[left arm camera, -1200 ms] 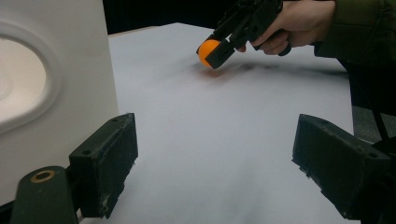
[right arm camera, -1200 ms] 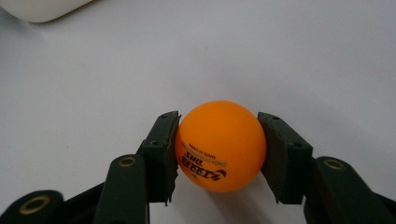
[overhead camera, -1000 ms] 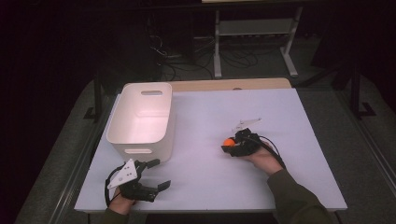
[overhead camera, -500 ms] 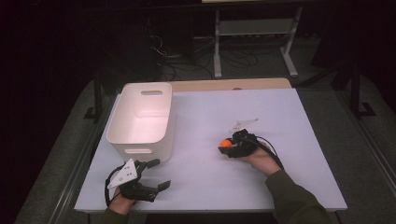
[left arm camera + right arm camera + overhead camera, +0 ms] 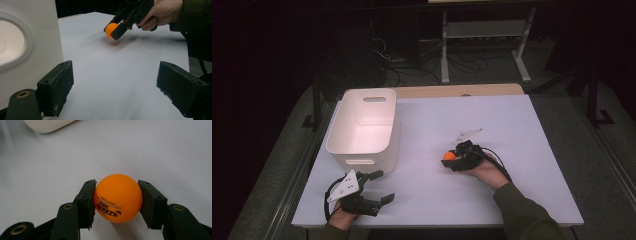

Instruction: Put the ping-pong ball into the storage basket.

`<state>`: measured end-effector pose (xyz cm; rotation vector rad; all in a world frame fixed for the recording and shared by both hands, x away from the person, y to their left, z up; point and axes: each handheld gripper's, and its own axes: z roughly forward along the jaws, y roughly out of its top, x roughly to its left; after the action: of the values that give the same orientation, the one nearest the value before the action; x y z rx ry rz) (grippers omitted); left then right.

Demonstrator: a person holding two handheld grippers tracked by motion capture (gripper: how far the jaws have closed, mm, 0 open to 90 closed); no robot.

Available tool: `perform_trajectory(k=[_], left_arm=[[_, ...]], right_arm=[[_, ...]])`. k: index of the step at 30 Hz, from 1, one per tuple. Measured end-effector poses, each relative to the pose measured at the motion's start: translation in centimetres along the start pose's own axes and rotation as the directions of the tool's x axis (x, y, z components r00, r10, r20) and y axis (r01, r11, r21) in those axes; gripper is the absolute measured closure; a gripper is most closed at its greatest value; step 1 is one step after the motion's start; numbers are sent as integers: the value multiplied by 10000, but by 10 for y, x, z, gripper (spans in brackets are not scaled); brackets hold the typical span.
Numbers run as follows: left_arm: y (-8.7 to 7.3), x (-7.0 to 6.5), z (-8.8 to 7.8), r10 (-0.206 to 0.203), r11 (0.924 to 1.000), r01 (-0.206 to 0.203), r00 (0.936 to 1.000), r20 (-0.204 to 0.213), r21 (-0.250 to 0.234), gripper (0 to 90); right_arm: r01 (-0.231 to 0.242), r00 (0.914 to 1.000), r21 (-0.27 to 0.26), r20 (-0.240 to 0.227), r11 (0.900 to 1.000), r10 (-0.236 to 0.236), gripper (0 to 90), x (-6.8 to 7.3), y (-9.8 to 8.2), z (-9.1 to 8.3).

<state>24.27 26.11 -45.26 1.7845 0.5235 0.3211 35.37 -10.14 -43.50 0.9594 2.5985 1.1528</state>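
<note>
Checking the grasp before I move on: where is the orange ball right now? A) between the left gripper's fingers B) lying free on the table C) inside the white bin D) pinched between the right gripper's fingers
D: the right gripper view shows the orange ball pressed on both sides by the right gripper, while the left gripper stands open over bare table beside the white bin.

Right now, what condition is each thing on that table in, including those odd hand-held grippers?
Orange table-tennis ball: clamped between the right jaws, just above the table.
White plastic bin: upright, open-topped, nothing visible inside.
Left hand-held gripper: jaws wide open, holding nothing, near the bin's front.
Right hand-held gripper: shut on the ball.
White table: bare around the ball.
</note>
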Motion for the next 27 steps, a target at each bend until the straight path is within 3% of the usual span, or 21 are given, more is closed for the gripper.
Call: perform_trajectory(k=[27], left_arm=[[0,0,0,-10,10000,10,10000,-6,5,140]], right_arm=[[461,9978,22,-483,9989,-459,495,19,13,15]])
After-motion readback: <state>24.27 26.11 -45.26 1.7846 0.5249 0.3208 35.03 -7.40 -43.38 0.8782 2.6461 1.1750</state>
